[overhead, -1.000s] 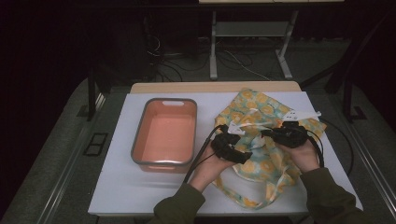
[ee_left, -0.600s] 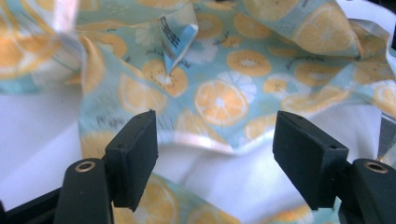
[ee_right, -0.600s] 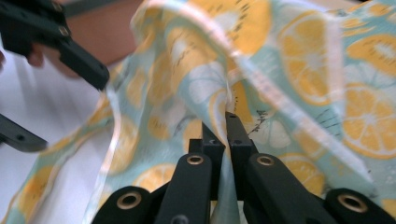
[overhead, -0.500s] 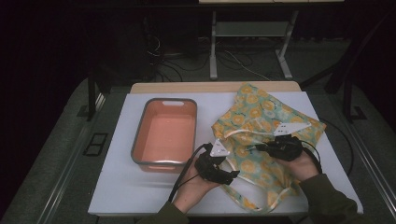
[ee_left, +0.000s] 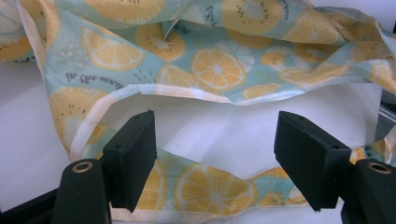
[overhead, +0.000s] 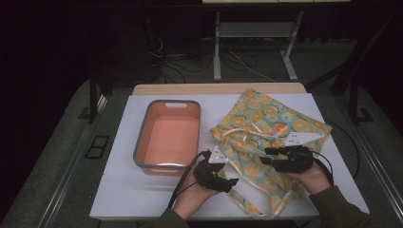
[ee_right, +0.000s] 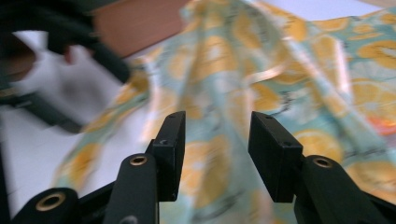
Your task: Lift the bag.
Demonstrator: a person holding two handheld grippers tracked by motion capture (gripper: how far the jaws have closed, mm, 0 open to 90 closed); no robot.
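Lemon-printed pale-blue fabric tote bag lying crumpled on the white table top, just right of the salmon-coloured rectangular plastic tub with a grey rim and apart from it. Left gripper at the bag's near-left edge, jaws spread wide and pinching nothing; in the left gripper view, the cream-edged handle strap curving low between the jaws, bare table visible through the loop. Right gripper over the middle of the cloth, jaws just opened to roughly half, fabric behind the gap but no pad pressing on it. Probably a regrasp in hand (handle on the left, body cloth on the right). To do it well: lower the left jaws until the strap sits squarely between the pads, then close on the strap alone, not on the layer under it. Bring the right jaws down on a raised fold rather than flat cloth, to avoid scraping the table. Lift only once both grips feel secure, keeping slack away from the tub's rim.
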